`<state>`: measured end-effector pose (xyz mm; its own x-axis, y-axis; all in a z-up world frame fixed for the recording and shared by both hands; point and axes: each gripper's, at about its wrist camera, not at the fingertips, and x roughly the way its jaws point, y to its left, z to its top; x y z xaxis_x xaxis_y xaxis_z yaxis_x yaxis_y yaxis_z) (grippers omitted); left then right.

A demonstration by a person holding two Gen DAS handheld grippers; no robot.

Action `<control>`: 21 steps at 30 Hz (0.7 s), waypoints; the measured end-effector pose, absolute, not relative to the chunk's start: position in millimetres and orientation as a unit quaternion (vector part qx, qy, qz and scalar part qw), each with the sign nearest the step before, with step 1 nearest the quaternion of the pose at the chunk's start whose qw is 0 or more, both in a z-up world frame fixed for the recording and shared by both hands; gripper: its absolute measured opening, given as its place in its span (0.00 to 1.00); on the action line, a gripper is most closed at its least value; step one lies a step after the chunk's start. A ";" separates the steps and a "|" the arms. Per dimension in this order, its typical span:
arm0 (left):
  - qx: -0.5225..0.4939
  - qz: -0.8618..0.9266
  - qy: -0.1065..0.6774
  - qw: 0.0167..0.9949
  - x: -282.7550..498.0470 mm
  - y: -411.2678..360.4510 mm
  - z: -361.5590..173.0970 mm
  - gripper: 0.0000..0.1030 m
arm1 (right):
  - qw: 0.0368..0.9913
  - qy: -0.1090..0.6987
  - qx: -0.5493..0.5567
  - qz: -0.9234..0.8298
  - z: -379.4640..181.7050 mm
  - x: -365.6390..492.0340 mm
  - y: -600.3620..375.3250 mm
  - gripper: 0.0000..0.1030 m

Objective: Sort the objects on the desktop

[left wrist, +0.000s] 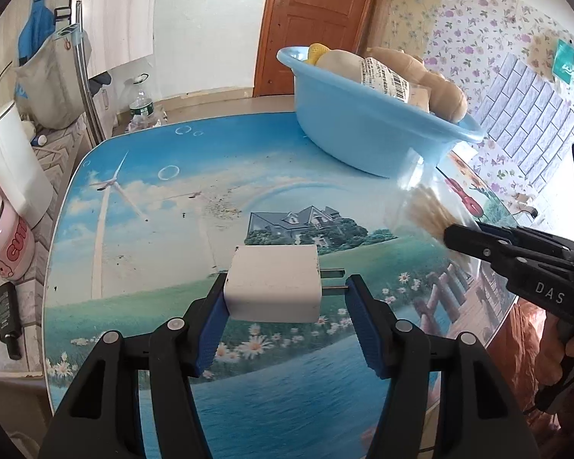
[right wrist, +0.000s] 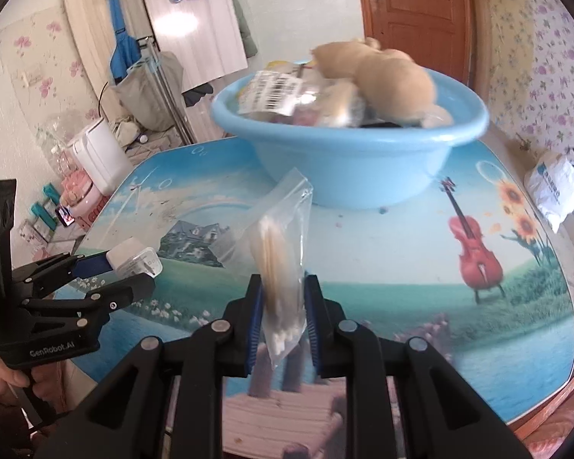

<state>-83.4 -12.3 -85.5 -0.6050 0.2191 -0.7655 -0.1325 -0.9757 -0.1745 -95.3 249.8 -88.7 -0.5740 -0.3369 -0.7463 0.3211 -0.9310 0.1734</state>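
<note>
Scenic-print table [right wrist: 401, 267], blue basin [right wrist: 348, 153] at its far edge. Near side of basin, above bare tabletop: left gripper [left wrist: 287, 294] clamps white charger [left wrist: 273, 283]; right gripper [right wrist: 283, 306] pinches bag of cotton swabs [right wrist: 279, 252], bag top just short of basin wall.

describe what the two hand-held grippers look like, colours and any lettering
Both are black plastic with angular linkage arms joined by silver round pivots, and blue ribbed pads line the fingers. The left hand-held gripper carries white "GenRobot.AI" lettering on its body, seen from the right wrist view. The right hand-held gripper shows white "DAS" on its side. No sleeves show.
</note>
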 end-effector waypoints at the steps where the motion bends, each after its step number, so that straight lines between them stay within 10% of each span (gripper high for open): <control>1: -0.434 0.894 -0.052 0.098 -83.2 -11.6 -85.9 0.58 | 0.182 -0.010 0.421 -0.889 -88.2 -94.5 254.4 0.20; 21: -0.409 0.904 0.000 0.119 -70.8 3.3 -99.4 0.59 | 0.155 0.007 0.410 -0.899 -105.1 -97.3 288.8 0.23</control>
<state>-70.8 3.3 -99.4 -0.6362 0.2162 -0.7406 -0.2154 -0.9715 -0.0985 -97.3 288.8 -105.1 -0.6165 -0.2732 -0.7385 0.2840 -0.9519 0.1150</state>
